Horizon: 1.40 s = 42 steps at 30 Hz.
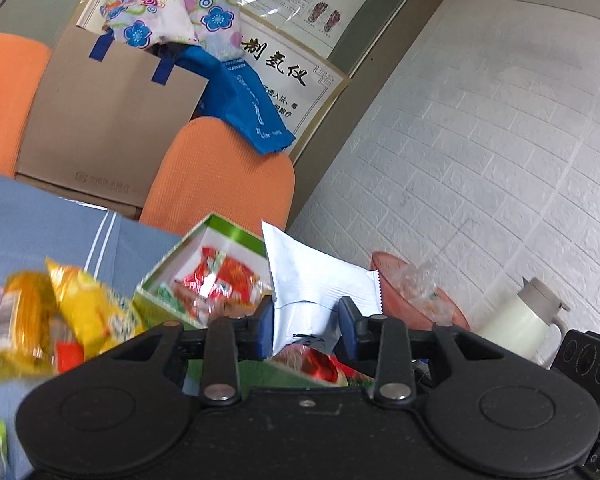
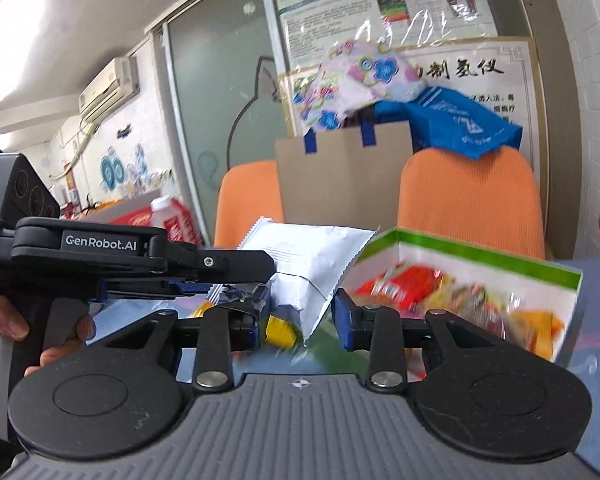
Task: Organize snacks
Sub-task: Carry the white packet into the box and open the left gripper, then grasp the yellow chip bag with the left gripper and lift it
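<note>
We hold a white foil snack pouch [image 1: 316, 276] up between our two grippers, above the blue striped tablecloth [image 1: 32, 224]. In the left wrist view the left gripper [image 1: 306, 326] has its blue pads closed on the pouch's lower folded end, with the serrated edge rising above and to the right of the fingers [image 1: 265, 330]. In the right wrist view the right gripper [image 2: 300, 320] pinches the pouch's lower corner [image 2: 300, 284] between its pads, while the left gripper [image 2: 236, 290] reaches in from the left and clamps the same pouch. Just behind the pouch sits the green-rimmed white box [image 2: 480, 256] filled with red and orange snack packets [image 2: 404, 284]. Yellow snack bags [image 1: 60, 312] lie on the cloth left of the box.
</note>
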Each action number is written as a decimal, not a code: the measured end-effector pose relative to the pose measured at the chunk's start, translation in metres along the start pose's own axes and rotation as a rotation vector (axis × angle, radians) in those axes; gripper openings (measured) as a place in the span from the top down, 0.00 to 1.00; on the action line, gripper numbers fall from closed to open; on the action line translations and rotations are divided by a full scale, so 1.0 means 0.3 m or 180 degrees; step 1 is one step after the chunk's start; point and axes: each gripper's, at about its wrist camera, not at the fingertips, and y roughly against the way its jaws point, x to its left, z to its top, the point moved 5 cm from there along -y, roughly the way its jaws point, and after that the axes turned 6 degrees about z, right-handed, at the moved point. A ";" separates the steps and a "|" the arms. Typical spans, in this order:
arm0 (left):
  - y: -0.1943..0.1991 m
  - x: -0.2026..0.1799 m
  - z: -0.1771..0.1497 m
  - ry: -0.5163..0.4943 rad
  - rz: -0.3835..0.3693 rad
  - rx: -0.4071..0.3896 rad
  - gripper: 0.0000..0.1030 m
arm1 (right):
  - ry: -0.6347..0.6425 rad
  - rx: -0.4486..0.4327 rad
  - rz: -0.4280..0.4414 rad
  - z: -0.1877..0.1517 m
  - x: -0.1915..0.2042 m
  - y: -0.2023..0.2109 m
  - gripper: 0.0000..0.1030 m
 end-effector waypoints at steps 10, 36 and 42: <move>-0.165 0.093 0.044 0.0081 0.0121 0.0122 0.17 | -0.0110 -0.0027 -0.0072 0.007 -0.117 -0.140 0.44; -0.035 0.393 -0.008 0.0274 0.1177 0.0107 0.00 | 0.0394 -0.0242 -0.0205 -0.003 0.075 0.098 0.00; -0.080 0.379 -0.078 0.0090 0.1045 0.0431 0.47 | 0.0568 -0.0163 -0.0222 -0.046 0.124 0.124 0.00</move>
